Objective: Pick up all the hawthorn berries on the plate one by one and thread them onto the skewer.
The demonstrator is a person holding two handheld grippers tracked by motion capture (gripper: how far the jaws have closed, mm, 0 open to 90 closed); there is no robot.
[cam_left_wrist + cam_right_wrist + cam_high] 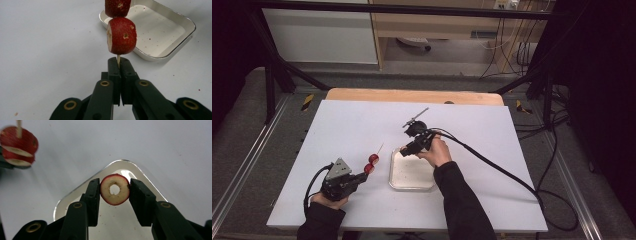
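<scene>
White table (347, 130) on a wooden top, inside a black frame; grey floor around it, cables trailing at the right, pale cabinets behind. The surface carries a few small reddish specks near the tray.

Tray (411, 174): white, shallow, rounded corners, set right of centre on the table. Its floor is speckled with red crumbs (plain in the left gripper view).

Left tool (360, 176): low at the table's near left, held in a dark-sleeved hand, jaws shut tight on the bare lower end of a thin skewer (118, 60). Skewer angles up and away from the tool; two red fruit pieces (121, 35) are threaded on it, one above the other, the lower just clear of the jaw tips. They hang left of the tray.

Right tool (404, 151): over the tray's far left corner, hand wrapped round the grip, cable running off right. Its jaws clamp a cored red fruit ring (115, 189) edge to edge, hole facing the camera; it appears to be lifted off the tray floor, though the height is hard to judge.
</scene>
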